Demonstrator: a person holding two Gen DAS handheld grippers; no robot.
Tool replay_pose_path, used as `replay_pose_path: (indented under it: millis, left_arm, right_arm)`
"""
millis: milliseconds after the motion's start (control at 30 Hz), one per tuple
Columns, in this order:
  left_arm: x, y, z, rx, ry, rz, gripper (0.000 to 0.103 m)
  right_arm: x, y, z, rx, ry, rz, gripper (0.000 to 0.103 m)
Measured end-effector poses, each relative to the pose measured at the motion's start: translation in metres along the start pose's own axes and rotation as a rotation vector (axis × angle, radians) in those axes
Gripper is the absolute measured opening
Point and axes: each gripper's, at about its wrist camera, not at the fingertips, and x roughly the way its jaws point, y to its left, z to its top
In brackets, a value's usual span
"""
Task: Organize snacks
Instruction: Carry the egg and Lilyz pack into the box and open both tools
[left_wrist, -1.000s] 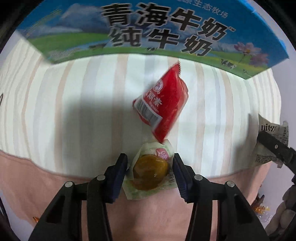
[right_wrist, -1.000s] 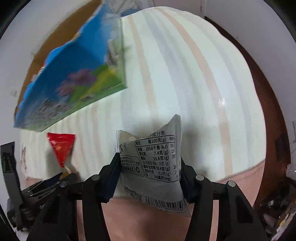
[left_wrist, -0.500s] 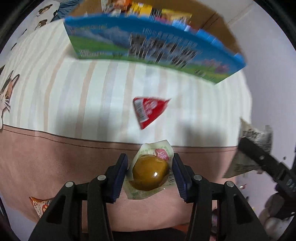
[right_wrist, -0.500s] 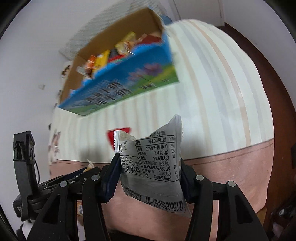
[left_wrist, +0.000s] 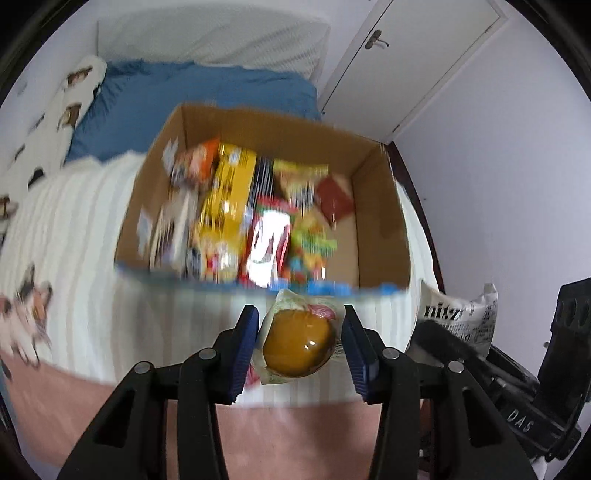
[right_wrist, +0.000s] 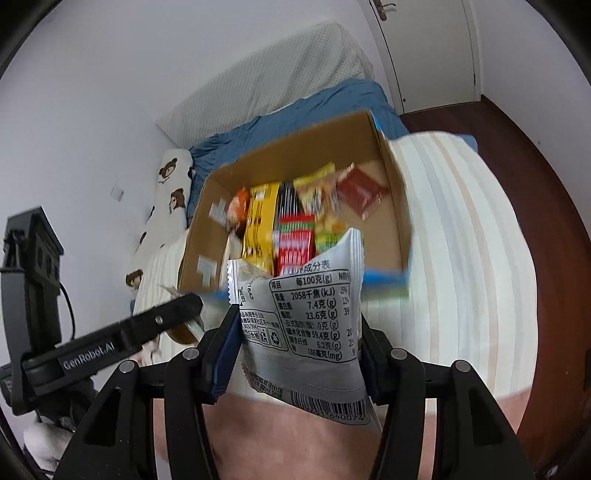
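Open brown cardboard box (left_wrist: 380, 206) on striped bedspread (left_wrist: 85, 229) already packed w/ assorted snack packs; two more en route. Left gripper (left_wrist: 299, 341) clenched on clear-wrapped round brown snack (left_wrist: 297, 347); right gripper (right_wrist: 295, 332) clamped on white foil snack packet (right_wrist: 306, 317). Both held just short of box's near rim, not yet dropped in. Vs 1 s ago: both lifted off bed, box interior now visible, red packet out of view.
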Motion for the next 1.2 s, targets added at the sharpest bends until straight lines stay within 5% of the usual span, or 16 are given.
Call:
replay_pose_path:
  millis: [300,400,433,467,600,1200]
  left_arm:
    - [0.063,0.0,0.082,0.031,0.049,0.101,0.043]
    - [0.095,0.004,0.091,0.043,0.118,0.133,0.043]
    - [0.107,0.006,0.091,0.044,0.163,0.131,0.043]
    - [0.112,0.008,0.089,0.041,0.182,0.129,0.044]
    - [0.119,0.015,0.086,0.043,0.177,0.133,0.063]
    - [0.074,0.013,0.053,0.09,0.063,0.179,0.064]
  right_arm:
    - [0.062,-0.025,0.067,0.081,0.093,-0.013,0.058]
    - [0.091,-0.041,0.073,0.144,0.179,-0.009,0.073]
    - [0.095,-0.045,0.072,0.159,0.193,-0.01,0.087]
    - [0.1,-0.05,0.072,0.171,0.204,-0.016,0.09]
    - [0.104,-0.057,0.071,0.164,0.203,-0.028,0.09]
    - [0.075,-0.014,0.058,-0.038,0.123,-0.222,0.093]
